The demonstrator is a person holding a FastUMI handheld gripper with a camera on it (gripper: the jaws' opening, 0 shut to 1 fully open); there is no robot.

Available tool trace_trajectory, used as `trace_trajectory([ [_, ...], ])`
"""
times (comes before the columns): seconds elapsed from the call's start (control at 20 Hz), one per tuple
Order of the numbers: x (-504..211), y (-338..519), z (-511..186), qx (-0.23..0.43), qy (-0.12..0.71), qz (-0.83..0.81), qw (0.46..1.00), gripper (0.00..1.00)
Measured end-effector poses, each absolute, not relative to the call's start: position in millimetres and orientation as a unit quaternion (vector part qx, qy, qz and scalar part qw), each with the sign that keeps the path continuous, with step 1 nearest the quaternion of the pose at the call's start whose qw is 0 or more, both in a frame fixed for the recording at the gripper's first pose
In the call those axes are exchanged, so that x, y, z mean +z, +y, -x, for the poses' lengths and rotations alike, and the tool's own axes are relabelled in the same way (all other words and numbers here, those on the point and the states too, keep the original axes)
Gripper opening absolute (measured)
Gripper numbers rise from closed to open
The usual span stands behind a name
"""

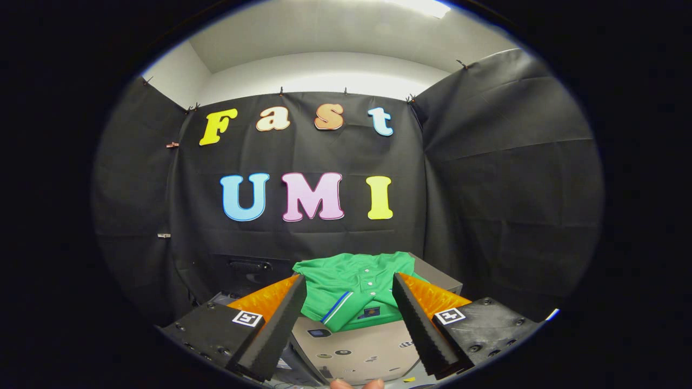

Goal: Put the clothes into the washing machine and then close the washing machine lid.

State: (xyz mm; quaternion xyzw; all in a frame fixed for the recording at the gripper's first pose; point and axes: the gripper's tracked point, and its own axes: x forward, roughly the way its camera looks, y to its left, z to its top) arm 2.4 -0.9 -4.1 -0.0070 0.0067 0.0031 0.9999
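**Green shirt on the washer lid, gripper spread and empty**

Green polo-style shirt (pixel 354 286), folded, lying on top of the washing machine (pixel 357 348). That's the landmark, everything below is relative to it.

- Shirt: on the far part of the machine's top panel, button placket and collar facing the gripper. A blue-and-white stripe runs along its near edge, and there's a small dark patch near the hem. Its back edge sits against the black cloth wall (pixel 486 189).
- Washing machine: beige/grey top. The near part of the panel is bare apart from a few small stickers or marks and a small dark window-like spot just in front of the shirt. Lid looks down; can't tell the seam or hinge from here.
- Gripper (pixel 348 316): held above the near edge of the machine, pointing across the top toward the shirt. Fingers spread wide, nothing between them but air. Tips line up with the shirt's left and right flanks; can't tell if they touch it. Black serrated inner faces, orange outer ribs, a square marker tag on each finger base.
- Fingertips of a person (pixel 354 384) just show below the machine's near edge, under the gripper.
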Motion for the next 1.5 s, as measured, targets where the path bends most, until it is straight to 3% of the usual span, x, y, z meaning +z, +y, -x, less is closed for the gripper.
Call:
trace_trajectory([
  [0.65, -2, -8, -46, 0.001, 0.04, -0.007, 0.999, 1.0],
  [1.5, -90, -45, -218, 0.002, 0.279, 0.03, 0.96, 0.99],
])
